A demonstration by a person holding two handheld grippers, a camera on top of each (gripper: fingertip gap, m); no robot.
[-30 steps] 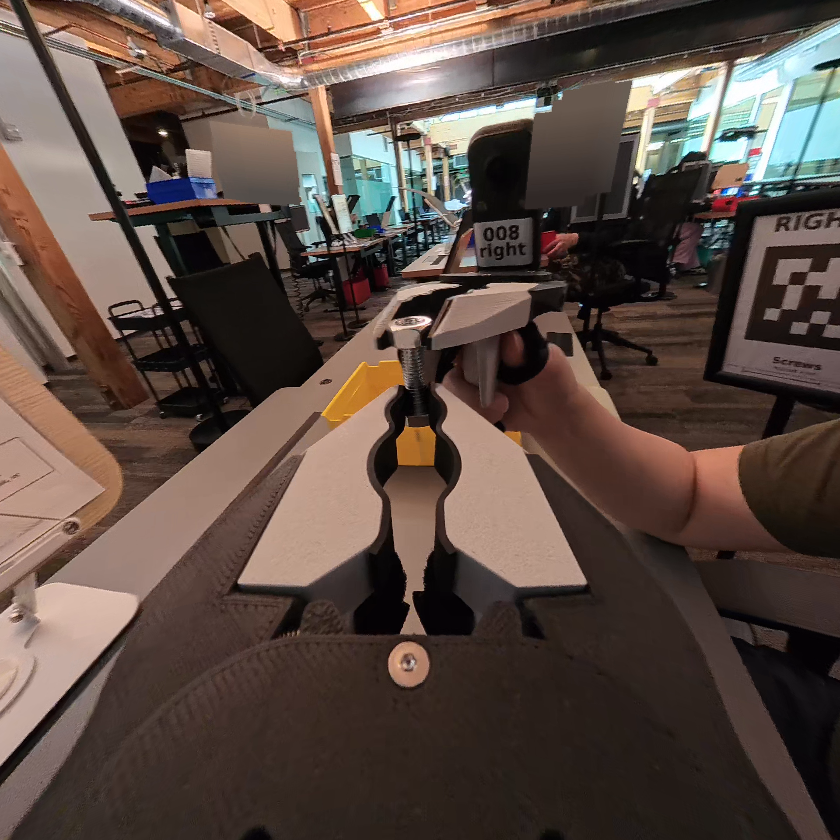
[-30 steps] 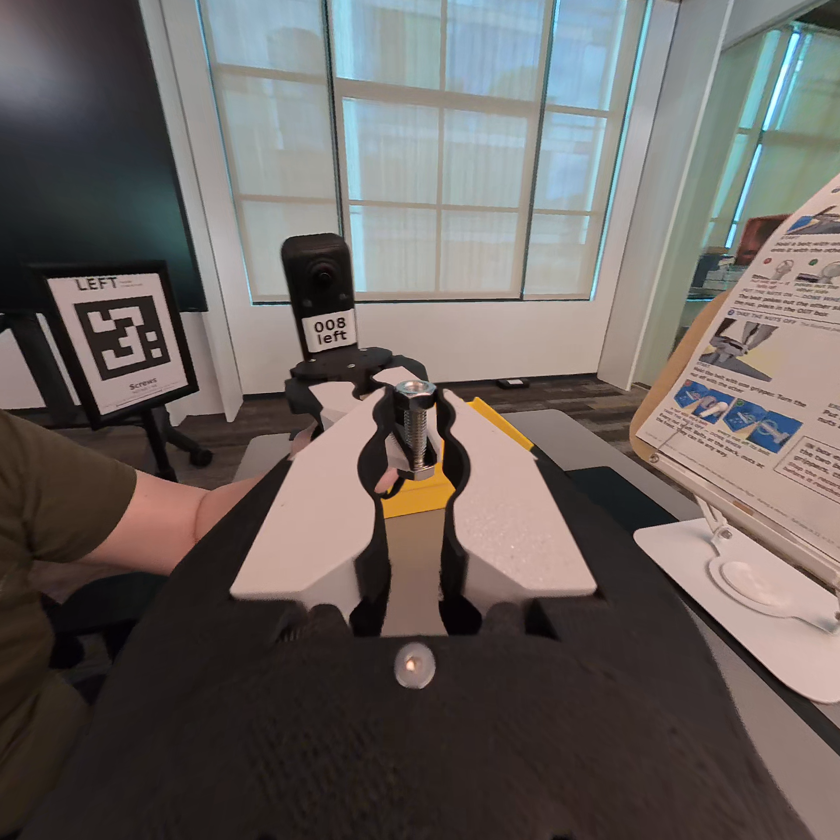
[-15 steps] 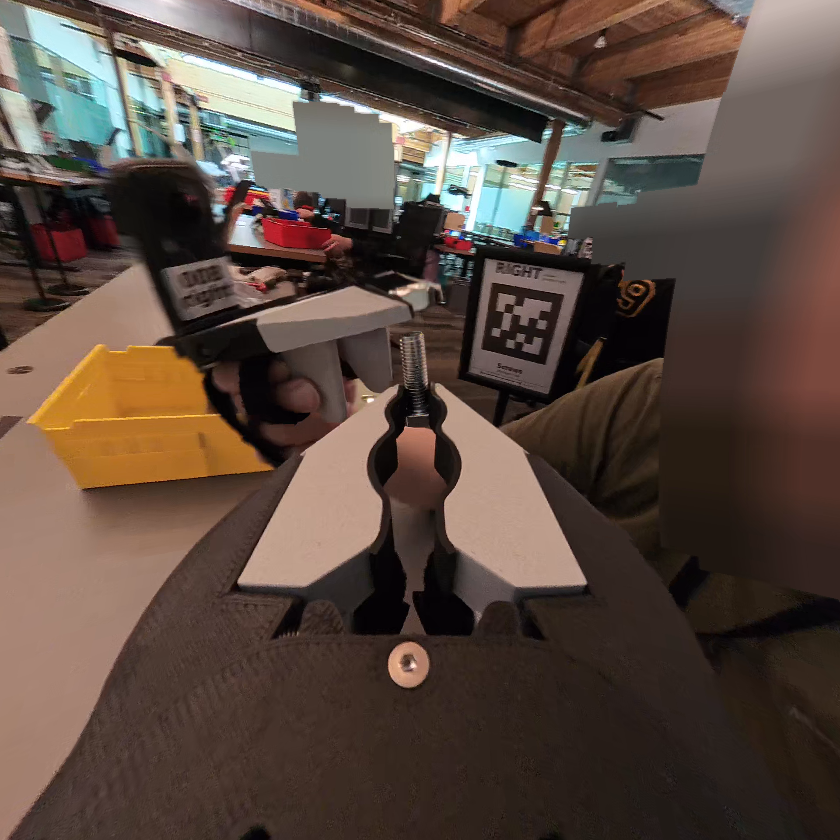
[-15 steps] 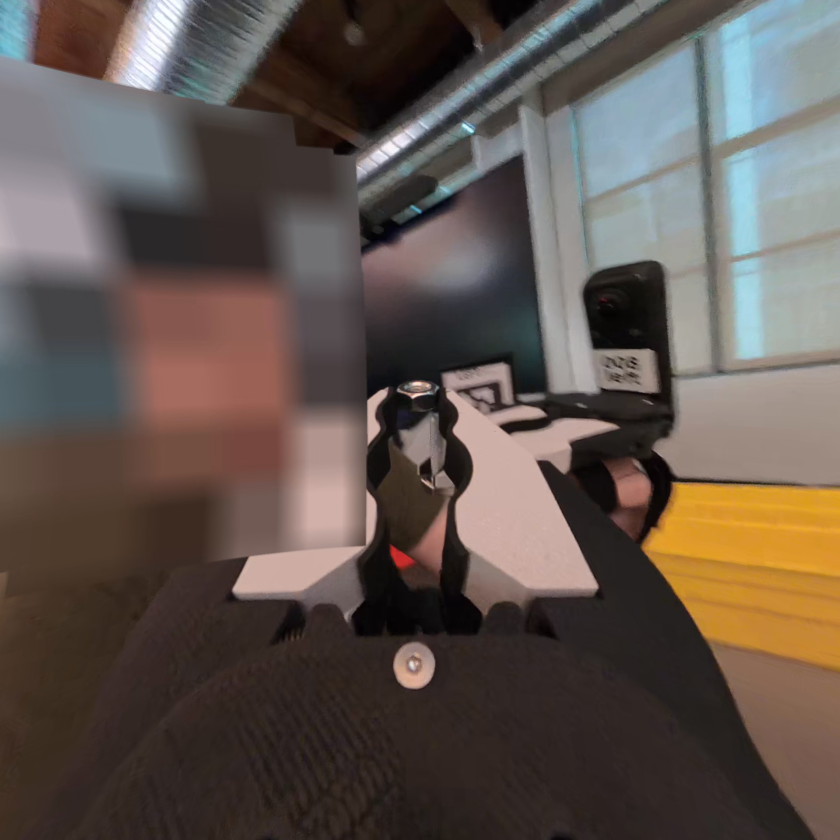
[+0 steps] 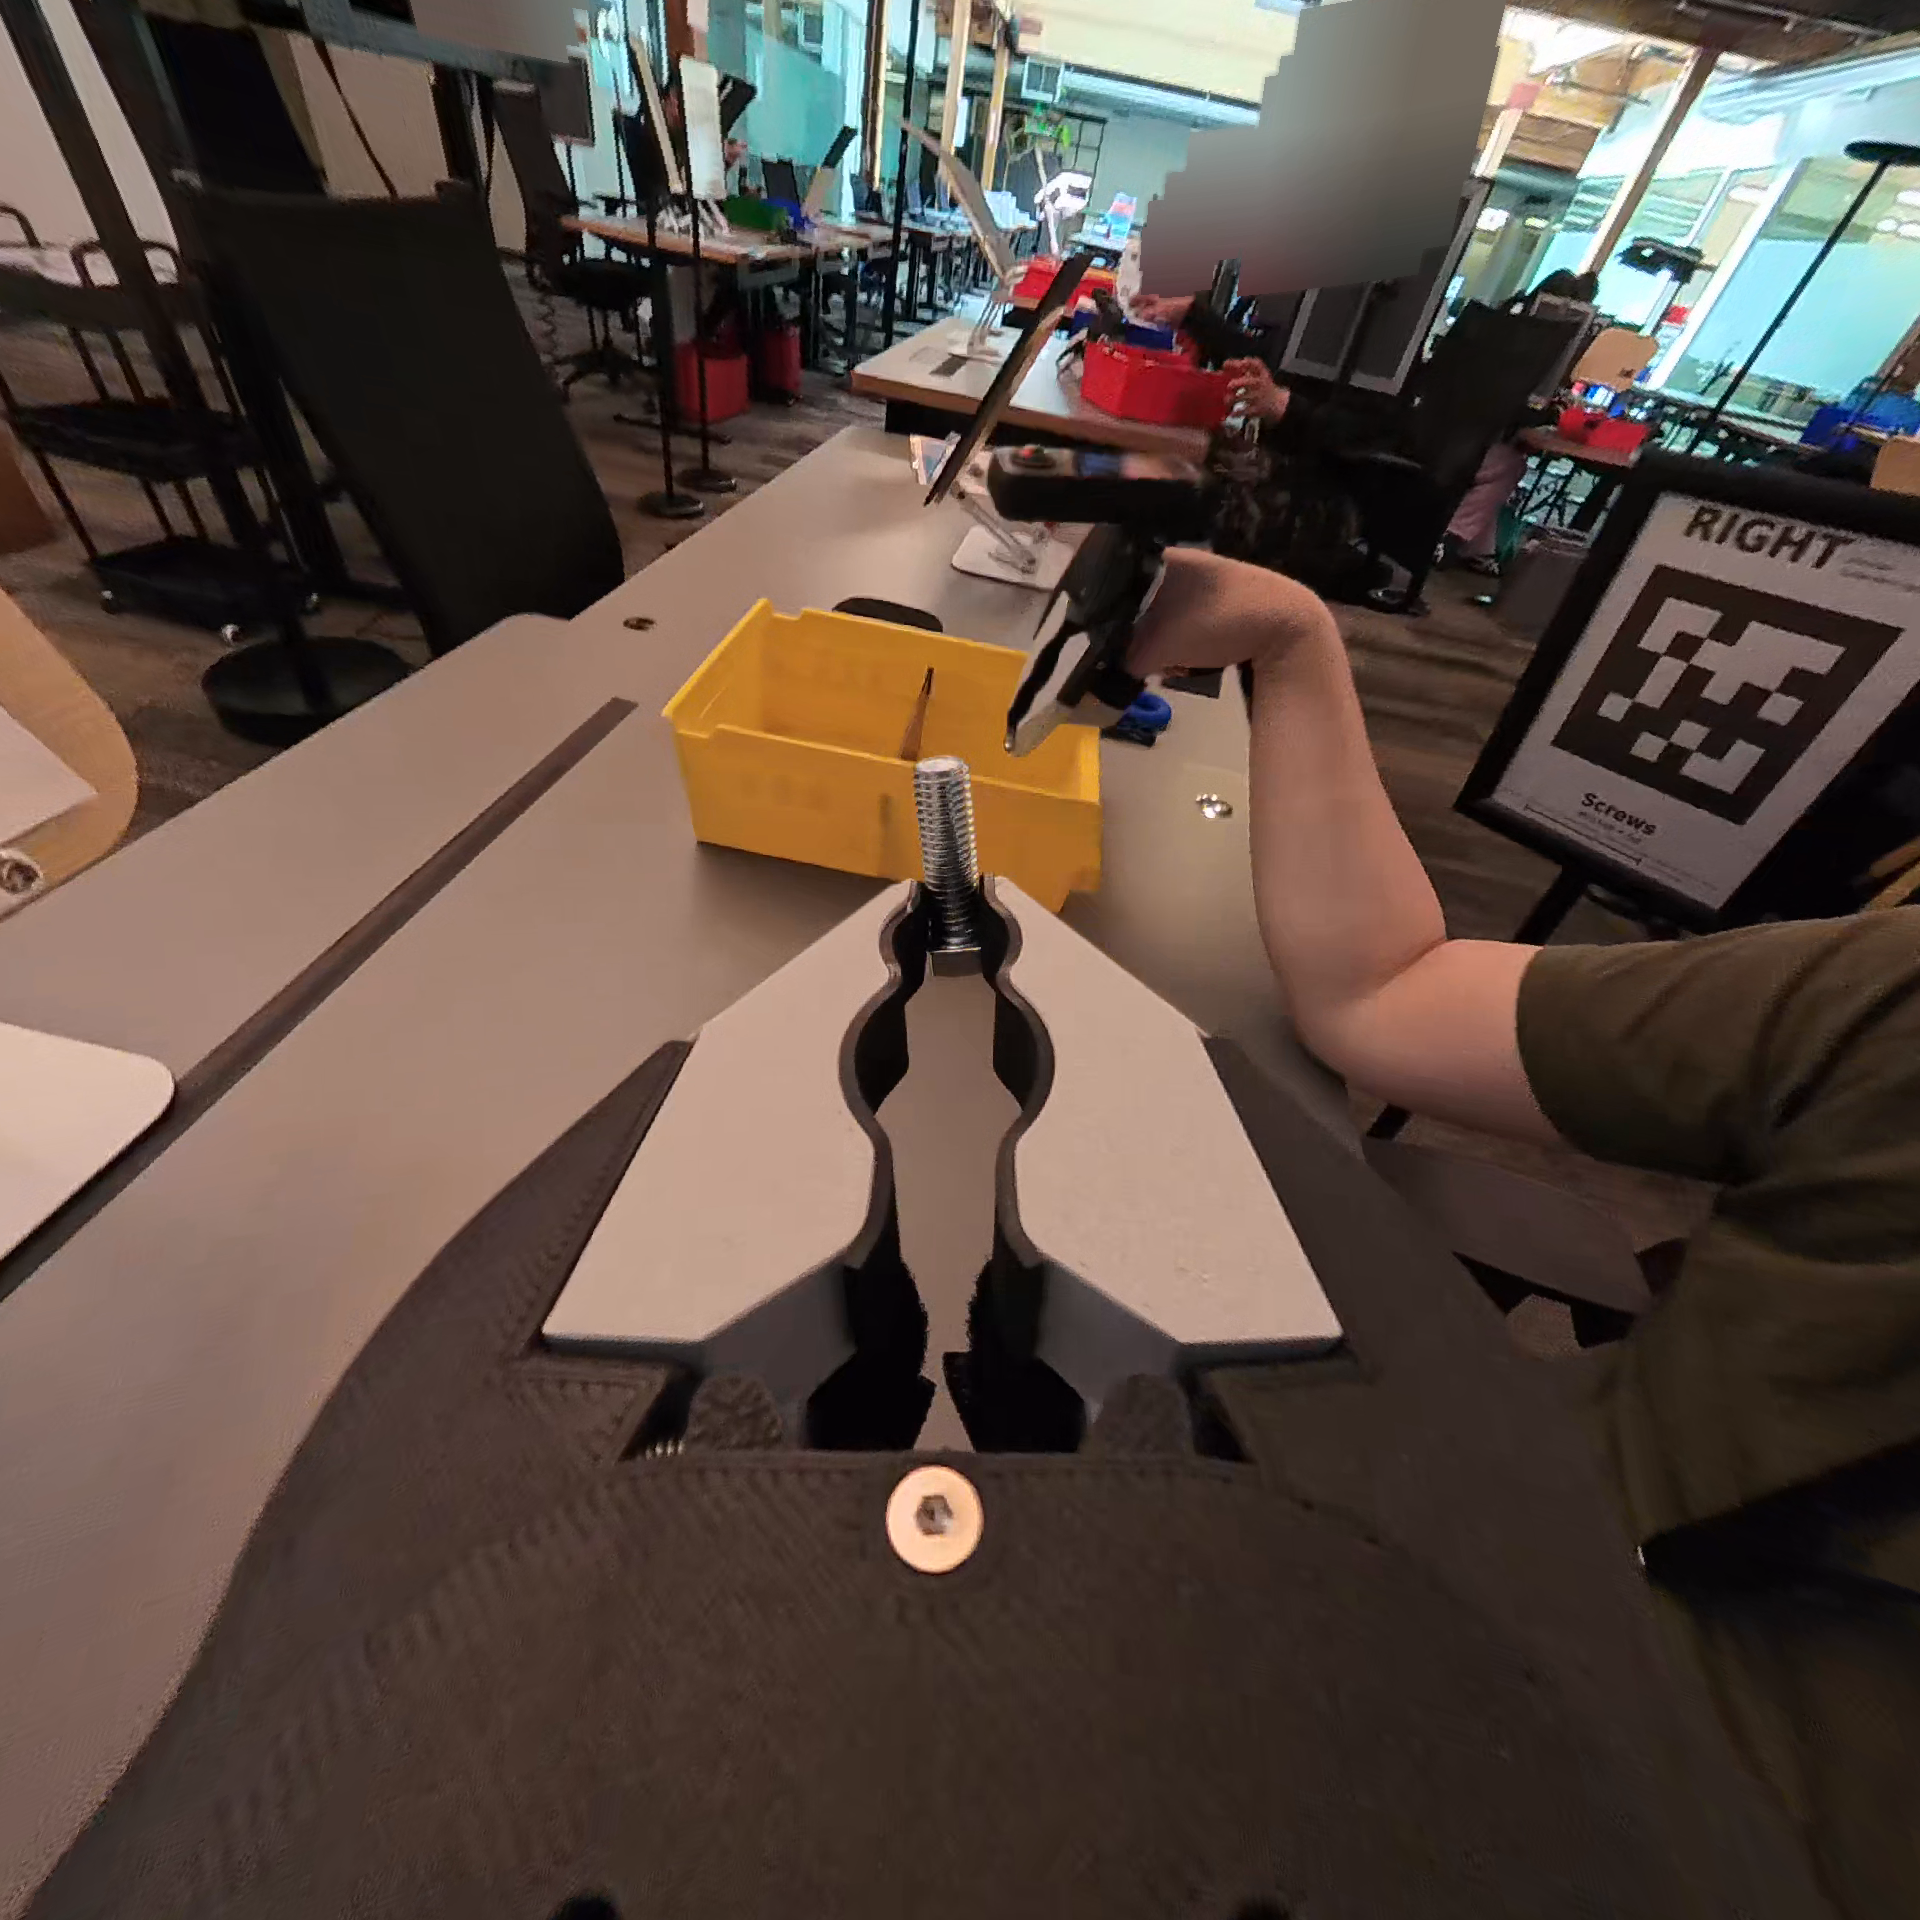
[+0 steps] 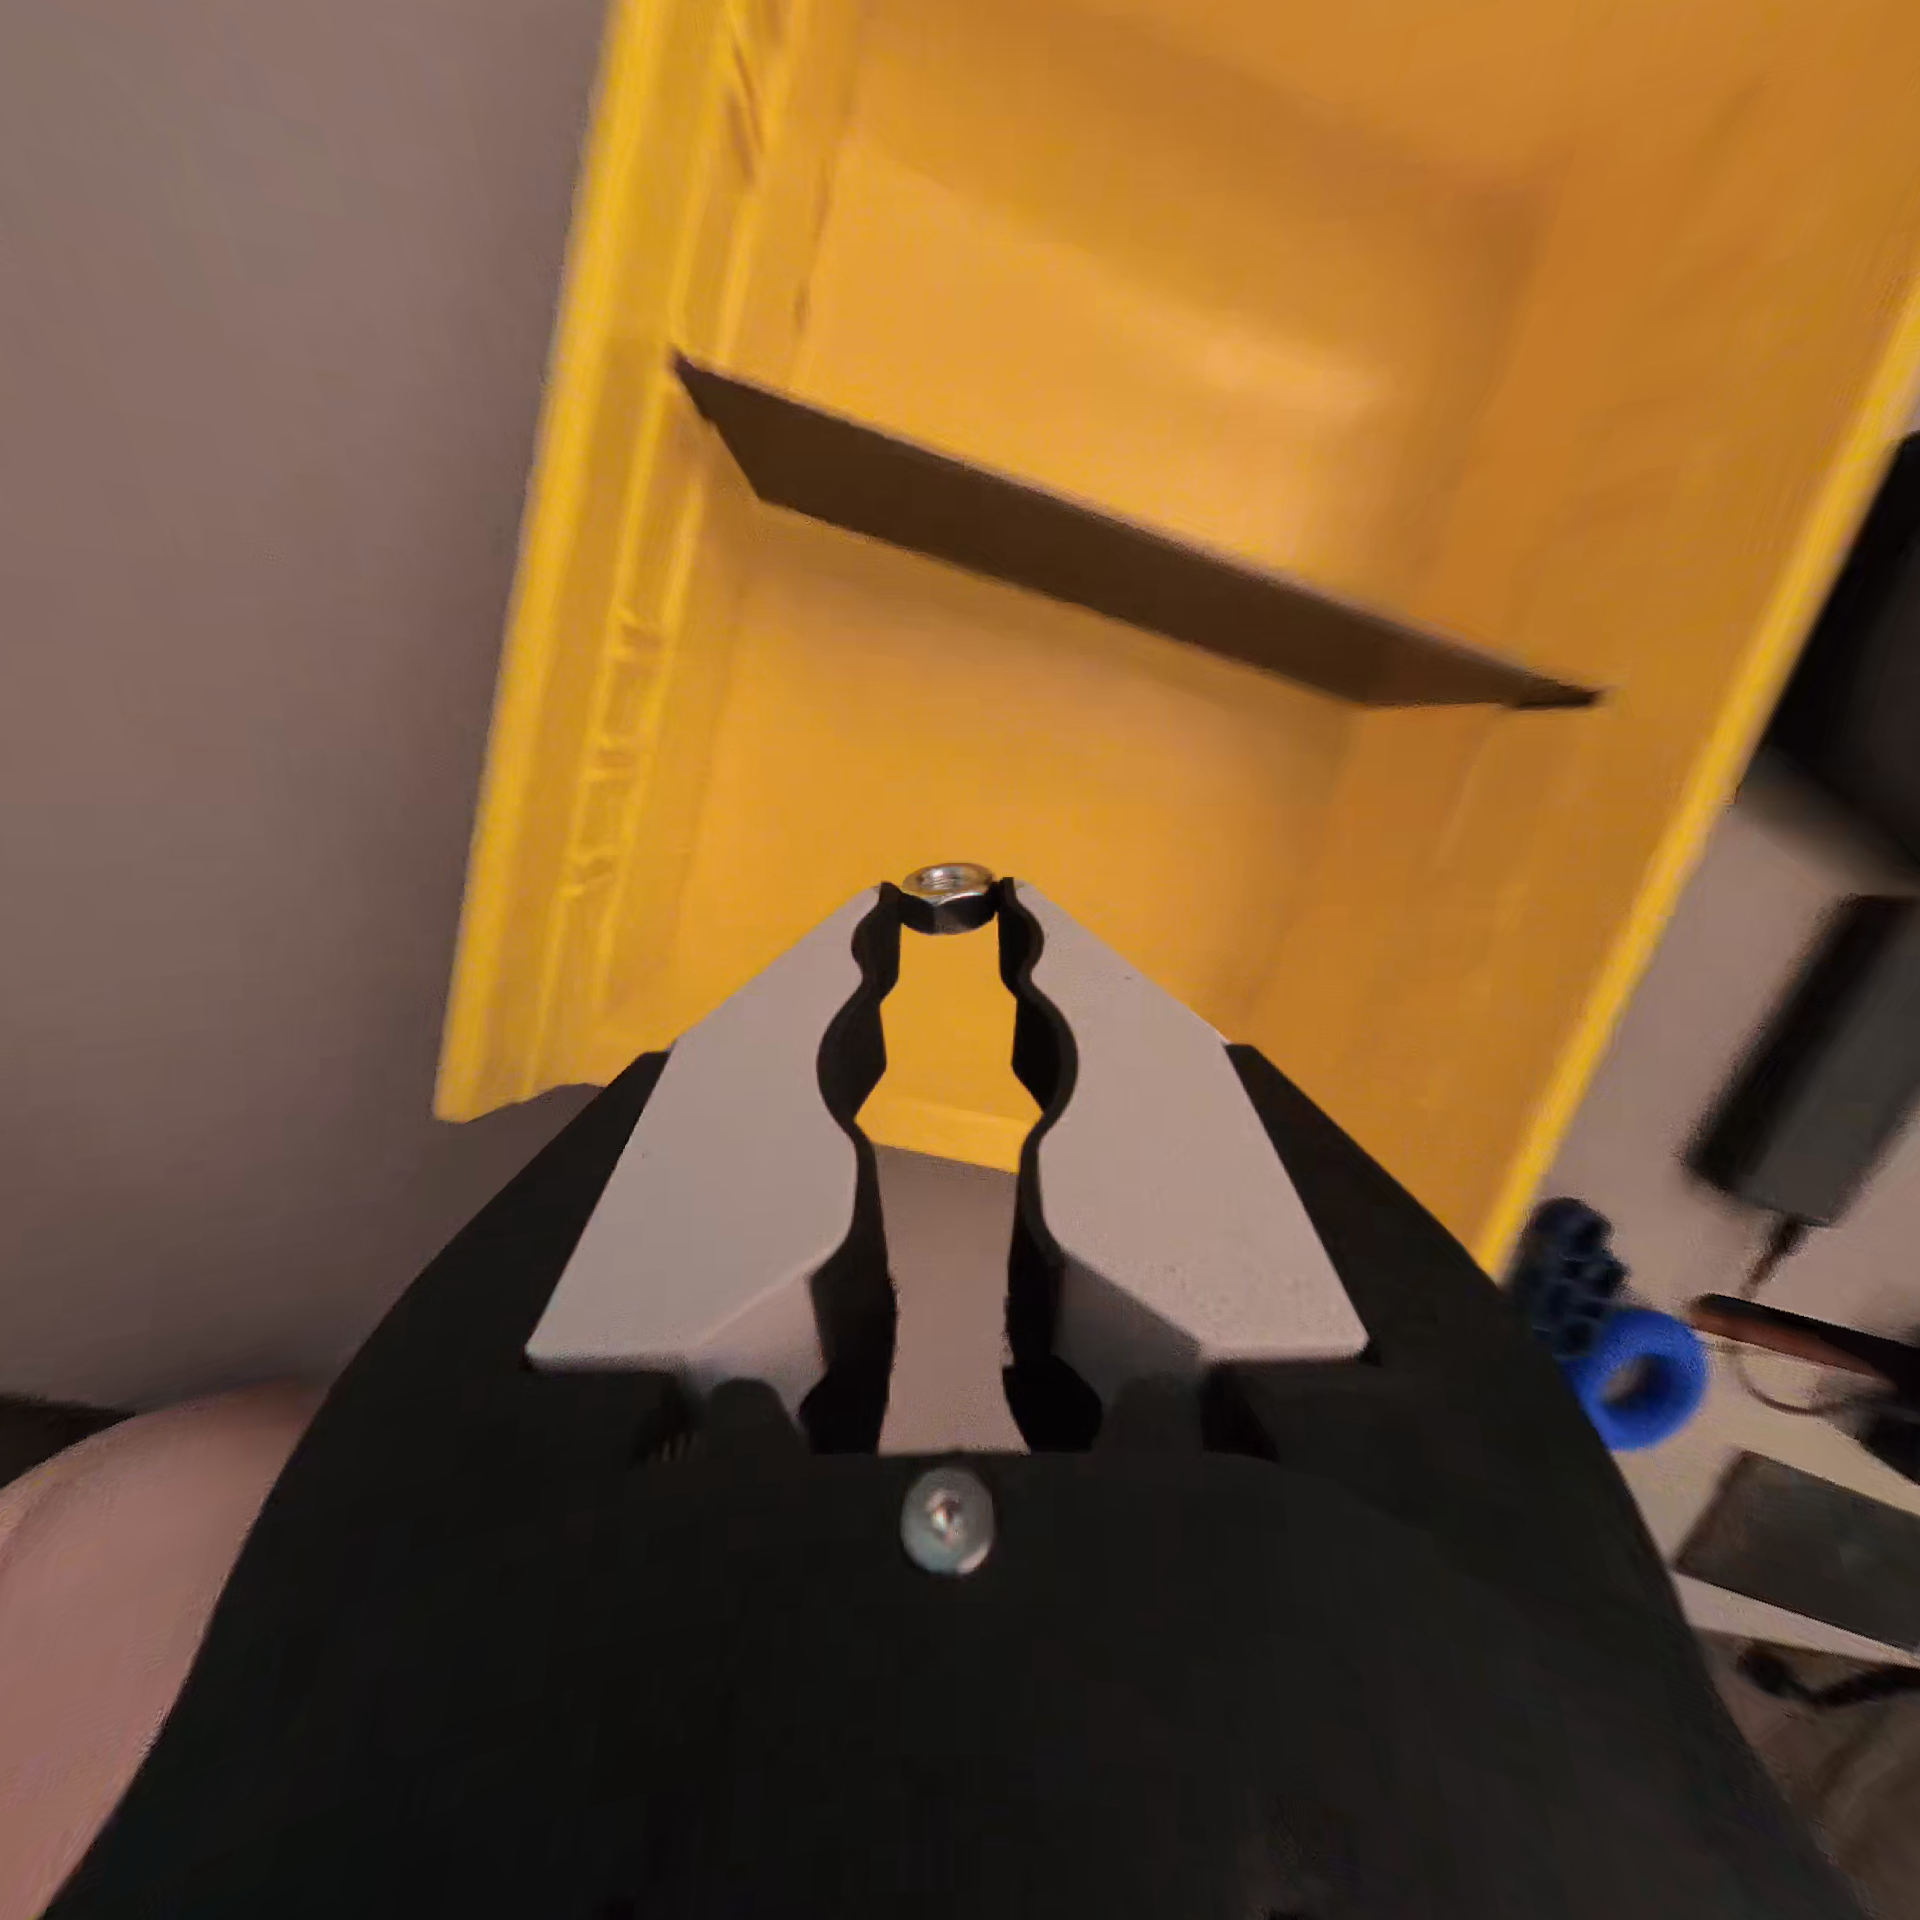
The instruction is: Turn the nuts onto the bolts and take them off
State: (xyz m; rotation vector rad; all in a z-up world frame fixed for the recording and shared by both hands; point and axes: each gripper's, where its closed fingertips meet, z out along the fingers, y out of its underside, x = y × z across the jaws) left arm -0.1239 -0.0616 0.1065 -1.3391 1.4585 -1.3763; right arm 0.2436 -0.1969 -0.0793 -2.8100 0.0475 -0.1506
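I work at a long grey table (image 5: pixel 343 914) with a dark groove running along its top. Beyond it my view opens onto a big shared workshop: a dark wood-plank floor (image 5: pixel 1413 665), rows of desks (image 5: pixel 727 244) with black office chairs (image 5: pixel 1455 416), and red bins (image 5: pixel 1148 379) on a neighbouring table. A tall dark panel on a stand (image 5: pixel 416 416) rises to my left, with a black wire cart (image 5: pixel 114 457) behind it. A framed sign with a black-and-white square pattern (image 5: pixel 1714 696) stands at my right. Glass partitions (image 5: pixel 1766 270) at the far end let in bright, greenish daylight between timber posts (image 5: pixel 1652 145).
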